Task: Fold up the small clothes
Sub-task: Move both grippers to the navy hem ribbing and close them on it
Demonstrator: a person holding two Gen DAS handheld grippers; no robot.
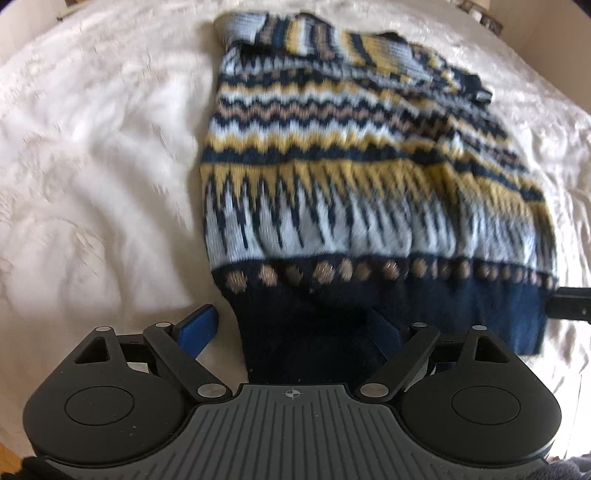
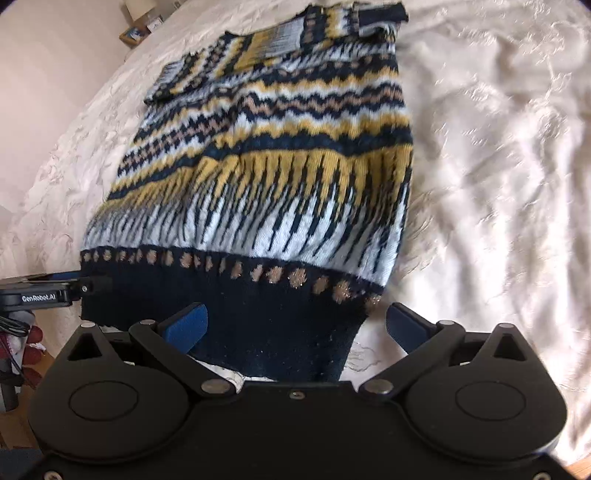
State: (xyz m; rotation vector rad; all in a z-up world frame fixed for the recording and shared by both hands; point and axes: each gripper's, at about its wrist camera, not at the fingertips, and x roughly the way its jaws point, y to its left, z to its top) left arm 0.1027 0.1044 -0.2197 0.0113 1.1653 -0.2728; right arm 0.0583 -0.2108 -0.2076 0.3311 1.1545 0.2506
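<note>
A knitted sweater (image 1: 351, 166) with navy, yellow, pale blue and tan zigzag bands lies flat on the white bedspread (image 1: 92, 166), sleeves folded in, navy hem nearest me. My left gripper (image 1: 291, 332) is open, its blue fingers (image 1: 197, 328) straddling the hem's left corner. In the right wrist view the sweater (image 2: 277, 166) lies the same way. My right gripper (image 2: 295, 325) is open, its blue fingers (image 2: 184, 325) either side of the hem's right corner. Each gripper shows at the edge of the other's view: the right one (image 1: 569, 304), the left one (image 2: 48, 291).
The white embroidered bedspread (image 2: 498, 184) spreads out on both sides of the sweater. A pale wall and a small shelf with items (image 2: 142, 26) lie beyond the bed at the far left. Wooden floor shows at the lower corners.
</note>
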